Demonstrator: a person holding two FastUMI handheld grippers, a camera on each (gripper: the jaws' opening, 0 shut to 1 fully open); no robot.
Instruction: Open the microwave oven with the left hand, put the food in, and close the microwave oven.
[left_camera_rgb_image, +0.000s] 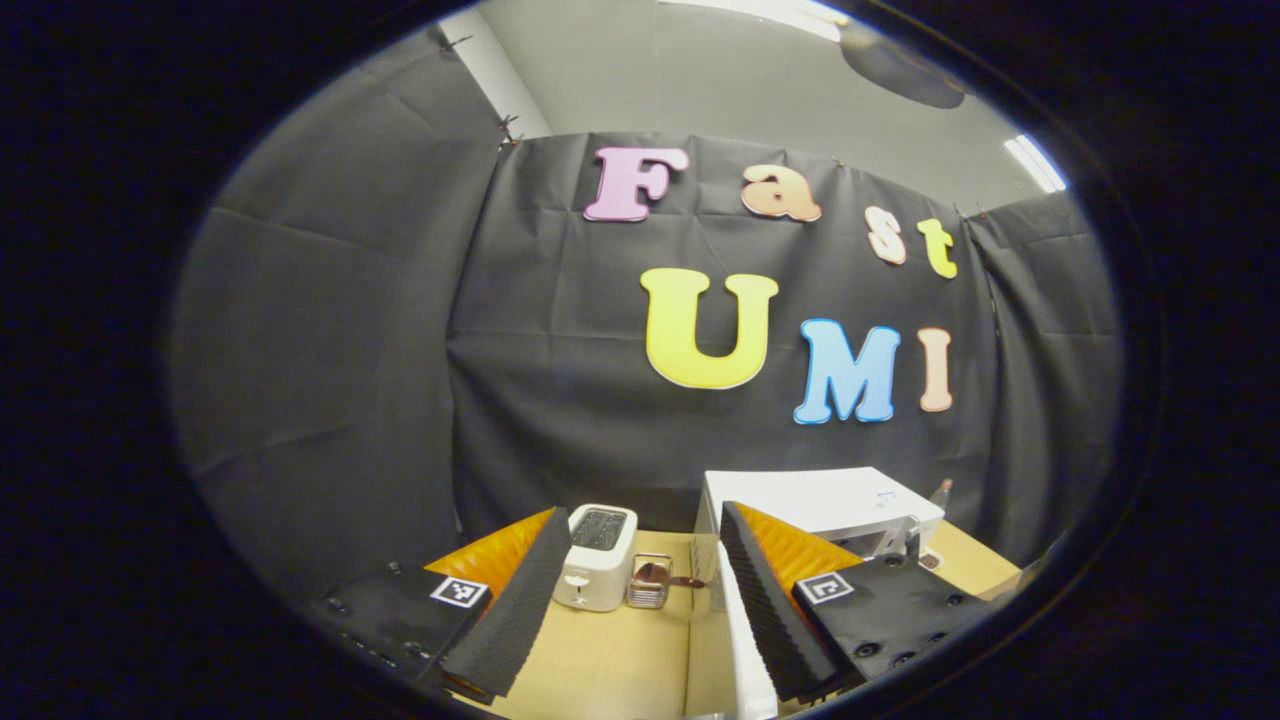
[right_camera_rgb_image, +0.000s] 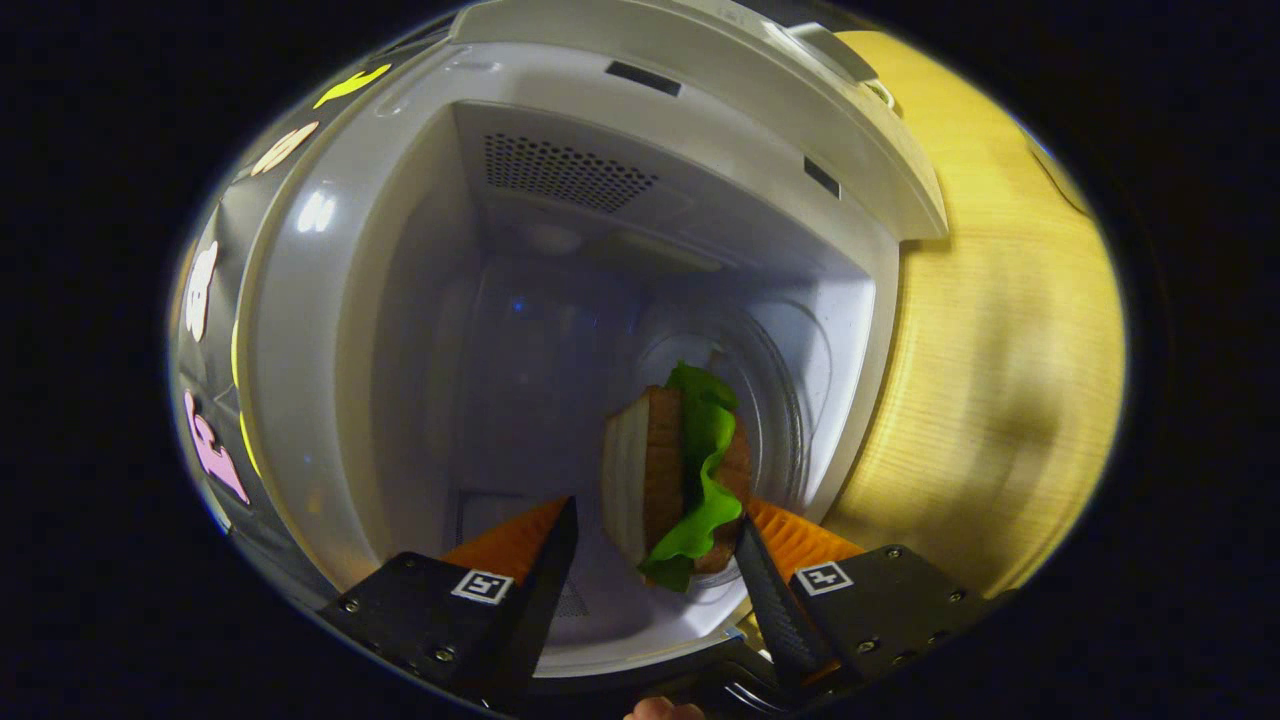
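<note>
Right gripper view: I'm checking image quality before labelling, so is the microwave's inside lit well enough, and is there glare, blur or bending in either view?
Right gripper view: microwave cavity is dim and bluish, with glare on its left frame; the sandwich is sharp, the table smeared. Left gripper view: evenly lit, ceiling lights blown out, fisheye bending the toaster and cloth edges.

The microwave (right_camera_rgb_image: 620, 150) is white outside, with a pale grey cavity and a patch of small dark vent holes on an inner wall. The sandwich (right_camera_rgb_image: 680, 470) shows cream bread, a brown layer and bright green lettuce. The table (right_camera_rgb_image: 990, 330) is light yellow wood with fine grain. The toaster (left_camera_rgb_image: 597, 556) is white with dark slots. Beside it, the small rack (left_camera_rgb_image: 650, 582) is silvery metal with something brown in it.
</note>
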